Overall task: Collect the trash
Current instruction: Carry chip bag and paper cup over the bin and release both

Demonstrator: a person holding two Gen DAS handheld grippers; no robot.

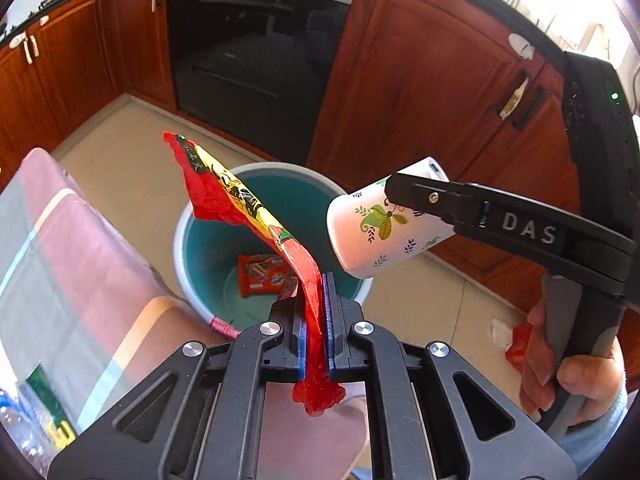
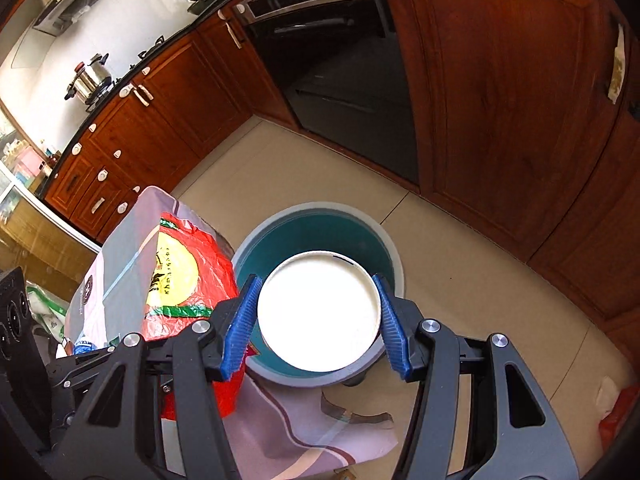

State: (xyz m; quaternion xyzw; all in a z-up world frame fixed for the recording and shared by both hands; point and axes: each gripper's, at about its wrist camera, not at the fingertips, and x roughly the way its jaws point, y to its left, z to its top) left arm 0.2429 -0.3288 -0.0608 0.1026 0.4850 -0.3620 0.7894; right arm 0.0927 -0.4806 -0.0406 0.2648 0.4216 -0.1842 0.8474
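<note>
both grippers loaded over the bin

left gripper (image 1: 316, 320) clamped tight on red and yellow wrapper (image 1: 248, 208), which sticks up over the teal bin (image 1: 188, 240). right gripper (image 2: 316, 320) squeezes a white paper cup (image 2: 318, 312) by its sides, held above the bin opening. orange snack packet (image 1: 262, 276) lies inside the bin, beside the cloth-covered table (image 1: 80, 240)

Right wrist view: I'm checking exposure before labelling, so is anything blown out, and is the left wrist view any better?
Right wrist view: the inside of the white paper cup held in the right gripper is overexposed to flat white, no detail. Left wrist view: the cup's leaf print and the red-and-yellow plastic wrapper read clearly; only the window corner at top right glares. Both bend cabinet lines strongly.
</note>
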